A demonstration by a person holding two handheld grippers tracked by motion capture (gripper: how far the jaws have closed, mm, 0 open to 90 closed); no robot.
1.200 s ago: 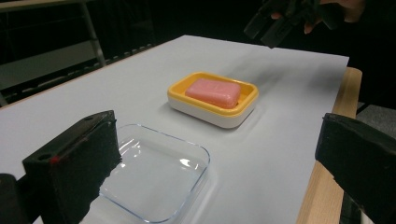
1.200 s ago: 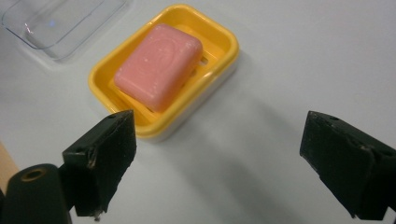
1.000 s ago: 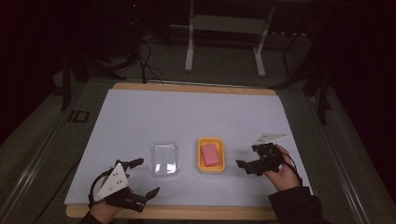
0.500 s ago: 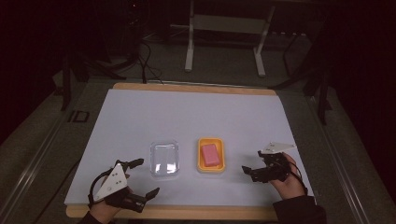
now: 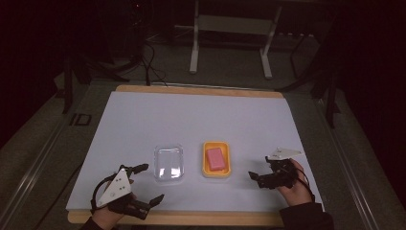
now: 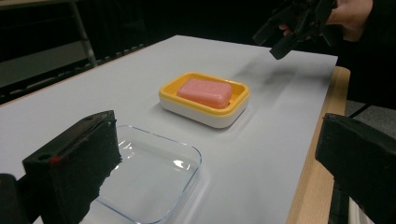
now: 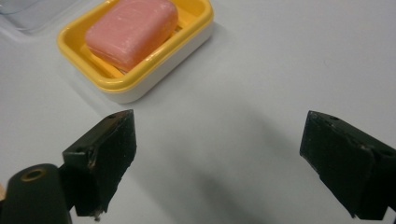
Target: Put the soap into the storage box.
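Note:
A pink soap bar (image 5: pixel 215 158) lies in a yellow soap dish (image 5: pixel 206 167) near the table's middle front. Just left of it sits a clear shallow plastic tray (image 5: pixel 168 163), with nothing in it. My left gripper (image 5: pixel 153 182) is open by the front edge, left of the tray, and holds nothing. Along its jaws (image 6: pixel 215 163) I see the tray (image 6: pixel 149 177), the dish (image 6: pixel 205 114) and the soap (image 6: pixel 205 92). My right gripper (image 5: pixel 259 167) stands open to the right of the dish, apart from it. Its view (image 7: pixel 224 158) has bare table between the jaws and the soap (image 7: pixel 133 30) up left.
A white sheet (image 5: pixel 201 120) covers the table, with a wooden edge (image 5: pixel 191 218) showing at the front. A metal stand (image 5: pixel 230 43) and cables sit on the dark floor beyond the far edge. The other hand's gripper (image 6: pixel 289 32) hangs at the far right of the left gripper view.
My right gripper has drawn back a little toward the front edge, away from the dish, and stayed open. The left gripper, tray, dish and soap have not moved.

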